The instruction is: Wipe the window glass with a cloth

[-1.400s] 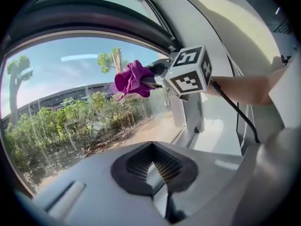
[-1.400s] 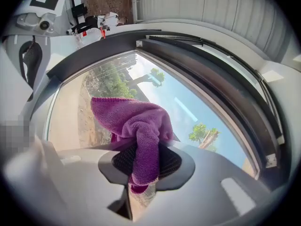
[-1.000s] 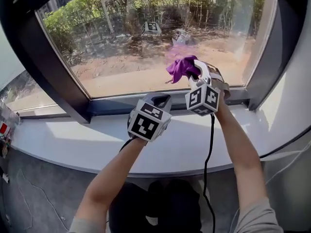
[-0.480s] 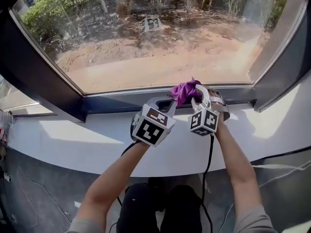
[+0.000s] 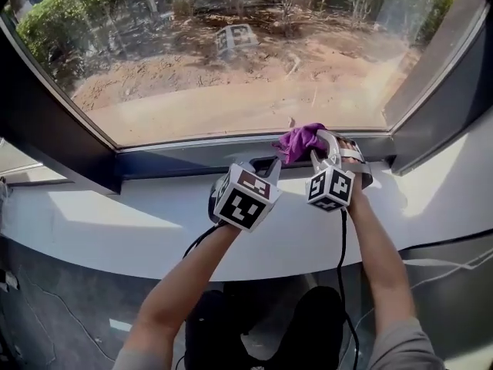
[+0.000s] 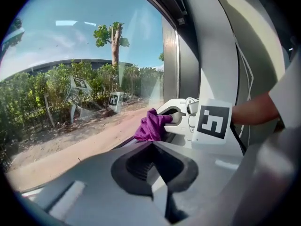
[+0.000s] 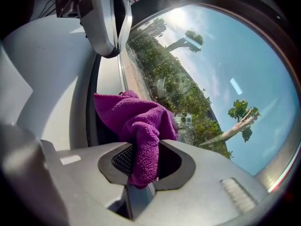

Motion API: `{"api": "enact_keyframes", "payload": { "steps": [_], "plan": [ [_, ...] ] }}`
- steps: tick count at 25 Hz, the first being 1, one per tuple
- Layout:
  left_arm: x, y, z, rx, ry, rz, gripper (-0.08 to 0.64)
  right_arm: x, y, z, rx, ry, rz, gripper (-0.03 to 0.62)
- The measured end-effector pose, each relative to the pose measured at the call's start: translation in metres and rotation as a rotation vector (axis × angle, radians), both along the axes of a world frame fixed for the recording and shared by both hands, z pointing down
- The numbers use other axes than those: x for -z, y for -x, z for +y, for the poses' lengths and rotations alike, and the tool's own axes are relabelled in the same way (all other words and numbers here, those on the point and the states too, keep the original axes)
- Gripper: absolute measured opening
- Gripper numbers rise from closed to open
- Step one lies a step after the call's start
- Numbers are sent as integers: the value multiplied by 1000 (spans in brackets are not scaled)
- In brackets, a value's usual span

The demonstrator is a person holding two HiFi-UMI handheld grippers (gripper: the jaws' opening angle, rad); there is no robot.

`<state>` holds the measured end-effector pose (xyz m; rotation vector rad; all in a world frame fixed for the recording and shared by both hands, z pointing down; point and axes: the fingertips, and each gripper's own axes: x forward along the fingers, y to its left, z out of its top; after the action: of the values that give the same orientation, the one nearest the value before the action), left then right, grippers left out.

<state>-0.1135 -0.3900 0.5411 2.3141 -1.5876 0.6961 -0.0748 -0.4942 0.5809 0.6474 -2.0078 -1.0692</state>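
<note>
A purple cloth (image 5: 300, 141) (image 7: 138, 126) (image 6: 152, 126) is pinched in my right gripper (image 5: 308, 146), whose jaws are shut on it. The cloth sits at the bottom edge of the window glass (image 5: 231, 60), down by the dark lower frame (image 5: 185, 160). My left gripper (image 5: 266, 166) hovers just left of it over the white sill (image 5: 115, 214), jaws shut with nothing between them. In the left gripper view the right gripper (image 6: 181, 119) and its marker cube appear ahead, beside the glass (image 6: 70, 79).
A dark window post (image 5: 46, 129) rises on the left and another (image 5: 439, 75) on the right. The white sill runs across below the glass. A black cable (image 5: 343, 245) hangs from the right gripper. Outside lie bare soil and shrubs.
My right gripper has carried the cloth down from the middle of the pane to its bottom edge at the frame. The left gripper has stayed close beside it over the sill.
</note>
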Motion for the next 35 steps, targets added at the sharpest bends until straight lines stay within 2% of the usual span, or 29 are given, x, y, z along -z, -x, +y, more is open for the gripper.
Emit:
{"api": "enact_keyframes", "payload": {
  "steps": [5, 11, 20, 28, 32, 35],
  "plan": [
    [8, -9, -5, 7, -52, -31, 0, 31, 5, 5, 57, -51, -110, 114],
    [50, -17, -14, 28, -135, -67, 0, 78, 8, 13, 135, -63, -125, 114],
    [133, -1, -17, 111, -259, -116, 0, 196, 25, 25, 215, -55, -214, 114],
    [191, 7, -10, 142, -338, -145, 0, 300, 31, 32, 254, -147, -274, 114],
    [229, 5, -9, 139, -382, -196, 0, 354, 29, 33, 267, -197, -284, 115],
    [254, 1, -10, 132, -406, -208, 0, 395, 19, 29, 247, -238, -337, 115]
  ]
}}
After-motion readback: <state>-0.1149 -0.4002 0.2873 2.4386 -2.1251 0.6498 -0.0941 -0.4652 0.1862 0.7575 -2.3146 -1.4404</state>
